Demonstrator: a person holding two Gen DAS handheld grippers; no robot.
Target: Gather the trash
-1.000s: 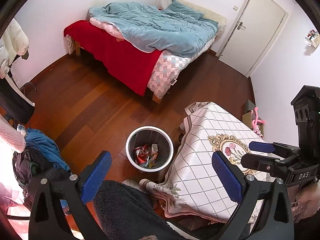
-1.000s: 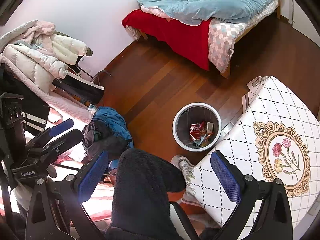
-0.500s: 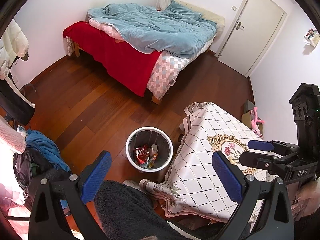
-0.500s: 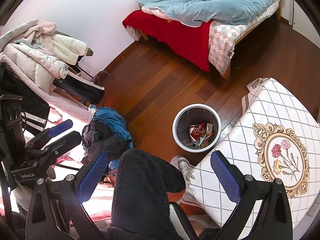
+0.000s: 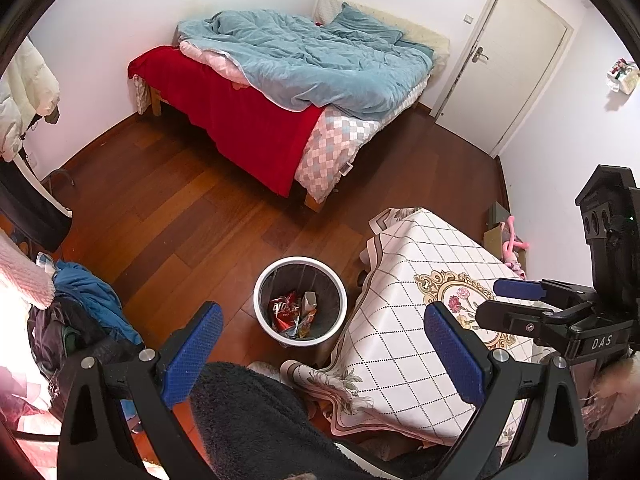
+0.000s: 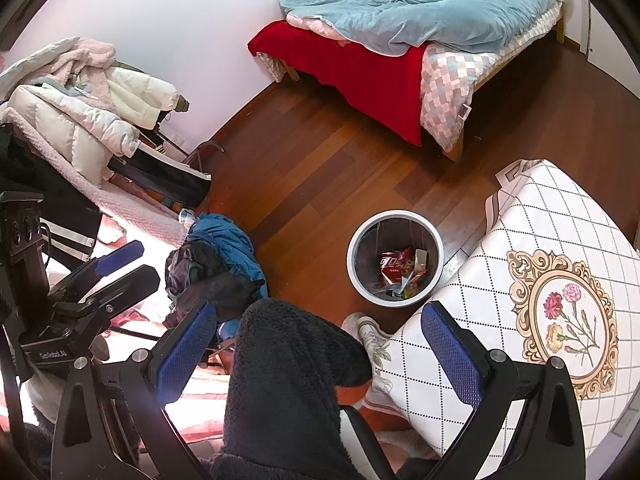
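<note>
You hold both the left gripper (image 5: 322,354) and right gripper (image 6: 318,350) wide apart and empty above the bin (image 5: 300,330), where wrappers (image 5: 285,312) already lie, so you seem between pickups; next, look for loose trash, none showing.

the floor (image 5: 168,216) is reddish wood planks with a soft gloss. ahead of the left claw (image 5: 324,344), the bin (image 5: 260,300) looks like smooth white plastic with a dark liner, holding shiny crinkled wrappers (image 5: 286,312). to its right, the tablecloth (image 5: 404,344) looks smooth and faintly glossy. the claw's pads (image 5: 192,354) are blue and finely dimpled, on matt black plastic arms with small metal screws. below it, a trouser leg (image 6: 288,376) is dark, fuzzy fleece. far ahead, the blanket (image 5: 320,64) is soft matt cloth.
</note>
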